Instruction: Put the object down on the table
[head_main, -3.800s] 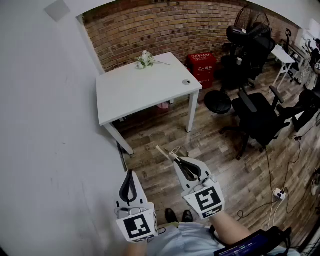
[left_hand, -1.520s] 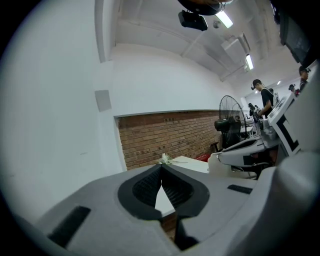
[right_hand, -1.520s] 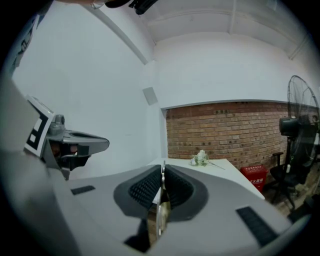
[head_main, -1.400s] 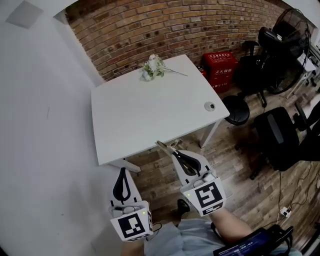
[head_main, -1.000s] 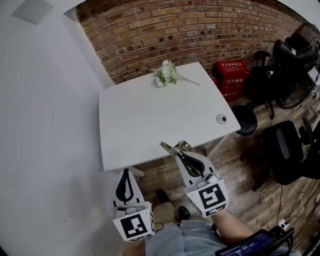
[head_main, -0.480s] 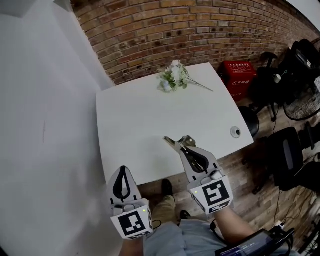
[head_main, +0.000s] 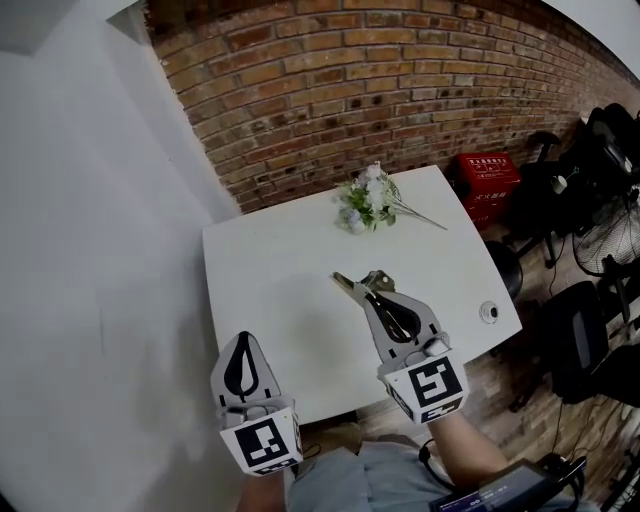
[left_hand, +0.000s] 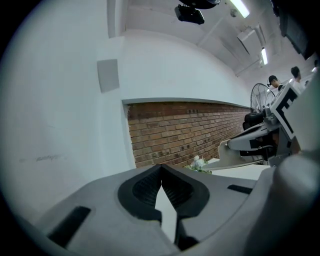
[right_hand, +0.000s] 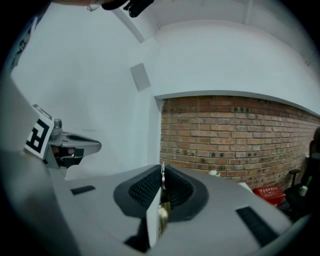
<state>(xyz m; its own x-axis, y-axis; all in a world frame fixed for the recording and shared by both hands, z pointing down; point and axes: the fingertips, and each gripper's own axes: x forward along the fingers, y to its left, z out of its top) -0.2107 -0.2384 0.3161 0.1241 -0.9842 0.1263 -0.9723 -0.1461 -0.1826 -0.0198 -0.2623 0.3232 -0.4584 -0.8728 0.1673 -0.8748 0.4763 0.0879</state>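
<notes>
Gripping a thin metal piece (head_main: 347, 282), my right tongs (head_main: 372, 292) are clamped on it edge-on. It sticks out past their tips toward the left and shows against the white worktop (head_main: 270, 290) in the head view; I cannot tell whether it touches the surface. My left tongs (head_main: 240, 345) are pressed together with nothing between them, at the worktop's near edge and well apart from the right pair. A bunch of pale flowers (head_main: 368, 195) lies at the far edge by the brick wall (head_main: 380, 80). 1 small round thing (head_main: 489, 312) sits near the right corner, and a red box (head_main: 492, 172) stands on the floor beyond.
</notes>
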